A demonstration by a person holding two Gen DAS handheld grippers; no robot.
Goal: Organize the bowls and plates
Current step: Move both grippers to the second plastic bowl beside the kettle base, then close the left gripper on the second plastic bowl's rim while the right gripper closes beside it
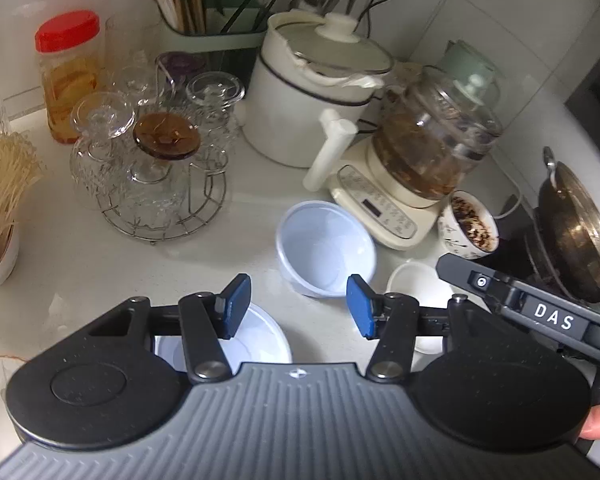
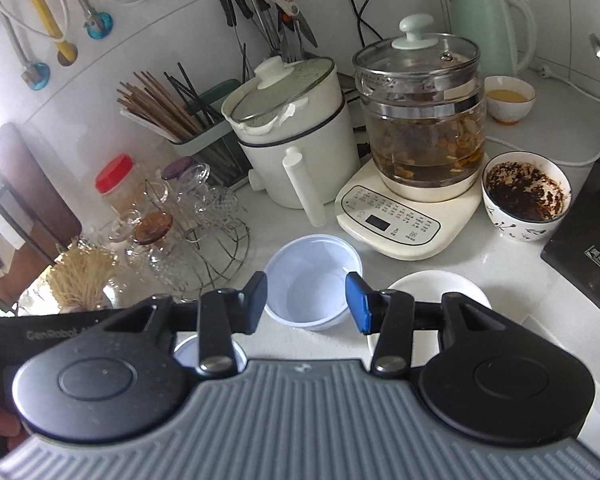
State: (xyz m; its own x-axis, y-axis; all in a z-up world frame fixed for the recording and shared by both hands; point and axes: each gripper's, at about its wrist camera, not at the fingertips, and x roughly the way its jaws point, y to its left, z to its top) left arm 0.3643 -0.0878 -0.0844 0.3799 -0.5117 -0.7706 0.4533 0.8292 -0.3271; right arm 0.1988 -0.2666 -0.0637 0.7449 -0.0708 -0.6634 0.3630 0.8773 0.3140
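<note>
Counter: A white kitchen counter point(image 2: 292, 344) crowded with appliances held the dishes waiting to be sorted, none of them stacked yet.
Step in hand: Both hand-held grippers hung over the near edge of the counter, apparently on approach, with nothing picked up.
Plastic bowl: A pale, translucent plastic bowl point(image 2: 310, 280) sat empty at the centre of the counter, just in front of the cream base of a glass kettle point(image 2: 418, 120); in the left wrist view it looked tipped toward the camera point(image 1: 326, 248).
Near plate: A white plate point(image 1: 260, 340), shallow and clean, lay near and left of the bowl, partly hidden under the left gripper.
Right plate: A second white plate point(image 2: 440, 288) rested near and right of the bowl, apart from it, its near edge hidden behind the gripper.
Dirty bowl: A patterned bowl point(image 2: 526, 200) coated with dark residue stood farther right, beside the kettle base.
Left gripper: The left gripper point(image 1: 296, 308) had its blue pads spread apart, empty, above the gap between near plate and plastic bowl.
Right gripper: The right gripper point(image 2: 306, 300) also stood parted and empty, its pads framing the plastic bowl without touching it.
Next move: A grasp on the bowl's thin rim seemed likely; light plastic could slide or flex, so a square, gentle closing would be needed.
</note>
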